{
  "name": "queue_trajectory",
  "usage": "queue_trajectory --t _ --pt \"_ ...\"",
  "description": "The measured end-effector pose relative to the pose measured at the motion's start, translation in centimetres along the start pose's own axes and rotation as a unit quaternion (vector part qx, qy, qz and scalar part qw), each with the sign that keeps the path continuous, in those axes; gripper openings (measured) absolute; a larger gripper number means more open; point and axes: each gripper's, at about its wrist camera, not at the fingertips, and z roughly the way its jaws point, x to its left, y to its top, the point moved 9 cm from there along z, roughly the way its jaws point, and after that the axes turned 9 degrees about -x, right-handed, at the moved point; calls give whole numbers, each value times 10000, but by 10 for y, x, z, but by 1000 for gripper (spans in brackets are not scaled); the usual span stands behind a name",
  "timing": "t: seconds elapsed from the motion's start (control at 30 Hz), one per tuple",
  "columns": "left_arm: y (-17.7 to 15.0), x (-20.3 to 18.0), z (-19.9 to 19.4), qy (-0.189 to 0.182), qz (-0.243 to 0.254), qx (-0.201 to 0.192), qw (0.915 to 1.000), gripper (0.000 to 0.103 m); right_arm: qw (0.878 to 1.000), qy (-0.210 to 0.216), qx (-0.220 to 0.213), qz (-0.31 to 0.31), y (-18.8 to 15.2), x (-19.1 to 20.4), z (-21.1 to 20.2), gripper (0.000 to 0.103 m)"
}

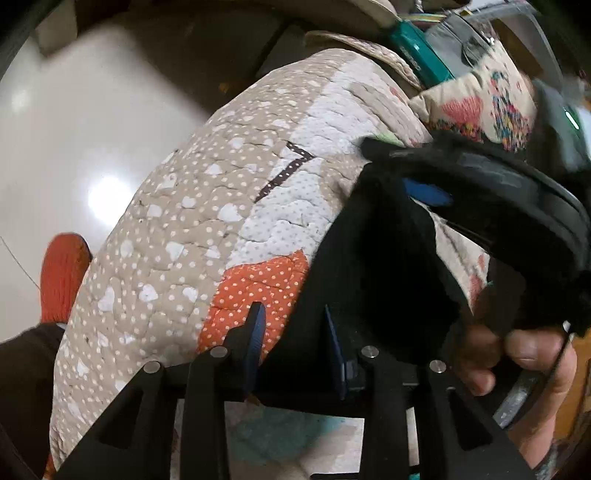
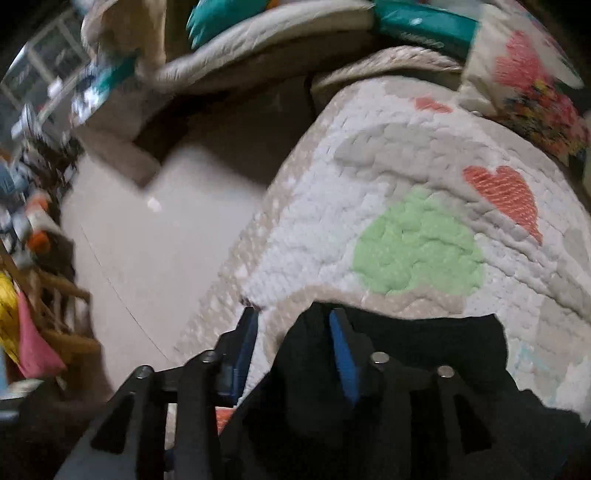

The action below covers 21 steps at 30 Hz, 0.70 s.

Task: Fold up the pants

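Note:
The black pants point(image 1: 384, 266) lie on a patchwork quilt point(image 1: 207, 206). In the left wrist view my left gripper point(image 1: 295, 332) is open, its blue-padded fingers point(image 1: 256, 332) wide apart, with the edge of the pants between them. The right gripper's black body point(image 1: 491, 192) and the hand holding it point(image 1: 532, 362) rise at the right, over the pants. In the right wrist view my right gripper point(image 2: 291, 343) is open, with a fold of the black pants point(image 2: 406, 354) draped over its right finger point(image 2: 341, 350).
The quilt point(image 2: 406, 177) covers a raised bed with hearts and a green patch. A flowered pillow point(image 1: 487, 103) and teal items point(image 2: 424, 22) lie at the far end. Glossy floor point(image 1: 81, 147) is to the left, with an orange sock point(image 1: 61, 277) and clutter point(image 2: 33, 221).

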Motion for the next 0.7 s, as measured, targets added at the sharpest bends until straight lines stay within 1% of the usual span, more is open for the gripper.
queue_trajectory --t 0.03,0.1,0.13,0.17,0.2,0.27,0.33,0.37,0.4,0.43,0.5,0.57,0.6,0.63,0.7 --pt "1 4 -5 18 -31 -64 10000 33 9998 -17 -161 104 7 -6 -12 47" --pt "8 6 -10 59 -99 -234 9997 34 9977 -178 -586 302 17 -27 -48 53" --pt "11 7 -12 82 -107 -307 9994 34 9947 -292 -878 454 17 -43 -75 59" --pt "15 9 -16 123 -98 -423 9990 34 9921 -362 -1058 562 15 -54 -93 62" --pt "18 11 -20 158 -79 -526 9985 34 9875 -493 -1301 742 6 -73 -121 62" --pt "24 10 -24 167 -40 -669 9976 35 9785 -745 -1593 1074 -18 -102 -162 62" --pt "26 -6 -25 109 190 -771 9968 35 9646 -898 -1854 1645 -50 -131 -193 63" --pt "27 -14 -24 102 335 -823 9960 35 9536 -867 -2005 2072 -73 -145 -210 63" --pt "24 -25 -26 60 583 -878 9944 35 9406 -778 -2154 2506 -95 -157 -224 63" --pt "23 -32 -27 15 733 -891 9933 35 9295 -720 -2268 2816 -112 -164 -234 63" --pt "9 -63 -29 -107 1314 -885 9873 35 9014 -649 -2515 3465 -150 -179 -251 63" --pt "-4 -90 -29 -218 1720 -831 9814 35 8763 -723 -2605 3987 -188 -189 -258 63" --pt "-13 -105 -28 -270 1978 -753 9770 37 8673 -794 -2592 4174 -204 -194 -258 64" --pt "-25 -125 -24 -308 2321 -589 9704 37 8634 -843 -2565 4263 -214 -198 -258 64" --pt "-46 -158 -13 -359 2835 -227 9580 37 8624 -1063 -2490 4277 -227 -209 -255 64"
